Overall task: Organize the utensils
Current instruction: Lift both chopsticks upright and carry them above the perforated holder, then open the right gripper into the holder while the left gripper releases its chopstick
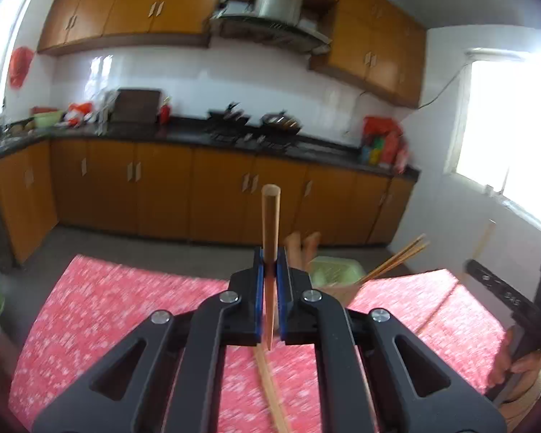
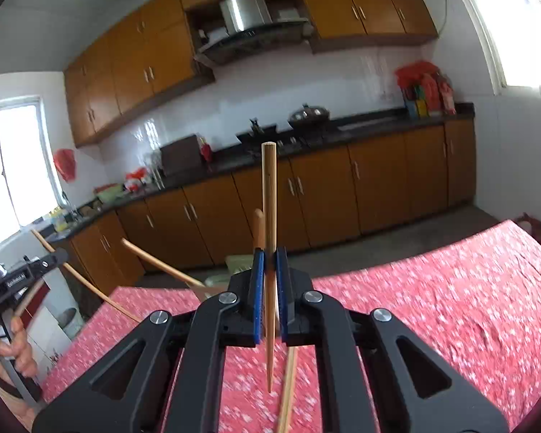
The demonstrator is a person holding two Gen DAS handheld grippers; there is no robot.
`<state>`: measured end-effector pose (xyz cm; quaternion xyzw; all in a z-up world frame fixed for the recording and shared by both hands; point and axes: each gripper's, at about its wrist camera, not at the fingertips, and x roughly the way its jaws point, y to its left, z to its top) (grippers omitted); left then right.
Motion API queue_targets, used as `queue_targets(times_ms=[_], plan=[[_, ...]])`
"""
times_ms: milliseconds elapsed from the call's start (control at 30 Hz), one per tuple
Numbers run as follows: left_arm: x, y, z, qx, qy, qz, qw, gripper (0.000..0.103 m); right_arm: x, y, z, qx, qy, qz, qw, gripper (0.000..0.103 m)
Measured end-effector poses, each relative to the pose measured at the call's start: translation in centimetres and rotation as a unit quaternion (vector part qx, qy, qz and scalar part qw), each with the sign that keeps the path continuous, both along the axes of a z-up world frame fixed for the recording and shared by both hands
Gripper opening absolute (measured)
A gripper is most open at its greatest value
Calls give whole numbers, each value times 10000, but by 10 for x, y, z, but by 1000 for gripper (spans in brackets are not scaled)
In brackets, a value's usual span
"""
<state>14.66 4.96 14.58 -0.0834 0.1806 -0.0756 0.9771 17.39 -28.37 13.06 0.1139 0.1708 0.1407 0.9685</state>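
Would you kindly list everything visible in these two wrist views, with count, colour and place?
Held chopsticks: two, light wood, one clamped upright in the left tool, one in the right tool.
Loose chopsticks: at least two, light wood, lying on the table under the tools.
Utensil holder: one, pale green, at the table's far edge, chopsticks leaning out.
Tablecloth: one, red with white flecks, over the table.
Cabinets: many, orange-brown, above and below the counter.
Counter: one, black, along the wall.
Wok: one, dark, on the stove.
Range hood: one, silver, between upper cabinets.
Hands: two, each gripping a tool handle at the frame edges.
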Motion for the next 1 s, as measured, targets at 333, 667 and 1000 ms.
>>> queue_targets(times_ms=[333, 667, 1000], plan=[[36, -59, 55, 16, -896, 26, 9960, 7, 33, 33, 54, 219, -1092, -180, 9936, 8], [104, -75, 14, 41, -634, 131, 9979, 7, 93, 52, 16, 80, -700, -354, 9969, 8], [99, -59, 3, -27, -390, 199, 9990, 20, 78, 41, 12, 66, -559, -387, 9977, 38]])
